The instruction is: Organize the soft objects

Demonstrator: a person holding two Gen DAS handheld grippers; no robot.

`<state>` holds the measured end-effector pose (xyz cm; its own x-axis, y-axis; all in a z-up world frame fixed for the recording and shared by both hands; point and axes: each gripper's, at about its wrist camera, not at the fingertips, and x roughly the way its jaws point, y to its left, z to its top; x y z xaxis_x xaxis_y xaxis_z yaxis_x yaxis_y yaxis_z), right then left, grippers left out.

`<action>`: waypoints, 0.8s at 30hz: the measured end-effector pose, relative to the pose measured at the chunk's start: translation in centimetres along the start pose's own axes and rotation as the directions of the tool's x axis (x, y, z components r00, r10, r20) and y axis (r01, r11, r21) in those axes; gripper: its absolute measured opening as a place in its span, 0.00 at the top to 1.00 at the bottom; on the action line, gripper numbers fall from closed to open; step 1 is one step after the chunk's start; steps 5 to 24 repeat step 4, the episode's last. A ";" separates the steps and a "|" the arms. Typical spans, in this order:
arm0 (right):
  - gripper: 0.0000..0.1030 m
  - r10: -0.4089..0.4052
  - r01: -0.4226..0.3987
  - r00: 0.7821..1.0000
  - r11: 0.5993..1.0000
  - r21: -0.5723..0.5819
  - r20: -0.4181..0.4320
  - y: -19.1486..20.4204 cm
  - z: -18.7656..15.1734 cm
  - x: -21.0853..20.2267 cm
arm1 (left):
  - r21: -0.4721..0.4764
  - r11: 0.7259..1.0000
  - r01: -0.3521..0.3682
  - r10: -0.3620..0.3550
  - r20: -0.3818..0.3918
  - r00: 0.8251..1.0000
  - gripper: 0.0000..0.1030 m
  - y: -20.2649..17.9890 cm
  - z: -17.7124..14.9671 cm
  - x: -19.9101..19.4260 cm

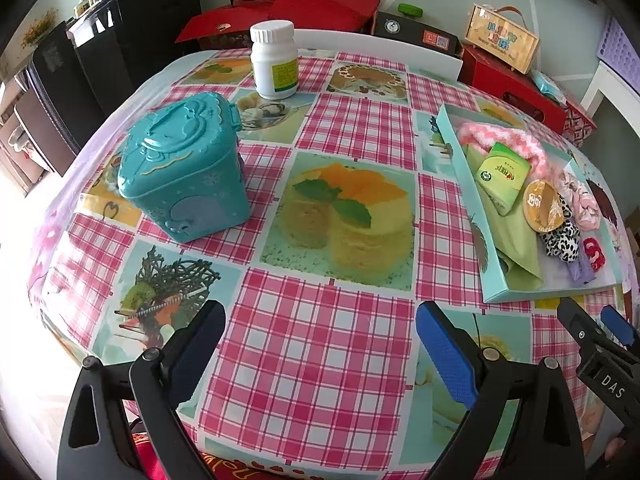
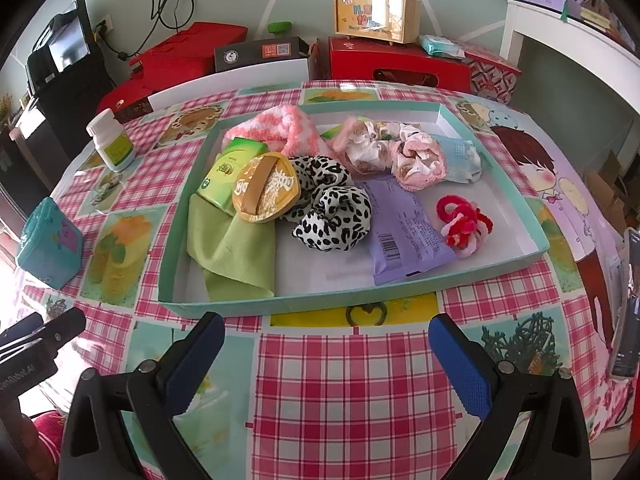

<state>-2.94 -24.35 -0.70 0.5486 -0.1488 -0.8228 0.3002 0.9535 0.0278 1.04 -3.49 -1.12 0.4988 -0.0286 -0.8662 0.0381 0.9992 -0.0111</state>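
A shallow teal tray (image 2: 538,242) on the table holds soft things: a green cloth (image 2: 232,252), a pink-white fuzzy sock (image 2: 276,126), a leopard-print scrunchie (image 2: 332,208), pink floral scrunchies (image 2: 400,156), a red-pink hair tie (image 2: 464,220), a green tissue pack (image 2: 230,170), a round gold puff (image 2: 266,186) and a purple packet (image 2: 404,232). The tray also shows at the right of the left wrist view (image 1: 476,236). My right gripper (image 2: 326,340) is open and empty just in front of the tray. My left gripper (image 1: 320,328) is open and empty over the table's near middle.
A teal lidded box (image 1: 184,168) stands left on the checked tablecloth (image 1: 320,360), with a white pill bottle (image 1: 275,60) behind it. Red boxes (image 2: 396,66), a black box and a wooden case (image 2: 378,12) sit beyond the far edge.
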 end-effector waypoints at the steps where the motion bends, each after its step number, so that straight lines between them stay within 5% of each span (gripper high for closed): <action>1: 0.00 0.000 0.000 1.000 1.000 -0.001 0.001 0.0 0.0 0.0 | 0.002 1.000 -0.002 0.002 0.006 1.000 0.07 -0.1 0.0 -0.1; 24: 0.00 0.001 -0.001 1.000 1.000 0.000 0.002 0.0 0.0 -0.1 | 0.009 1.000 -0.006 0.006 0.011 1.000 0.07 -0.2 0.0 -0.2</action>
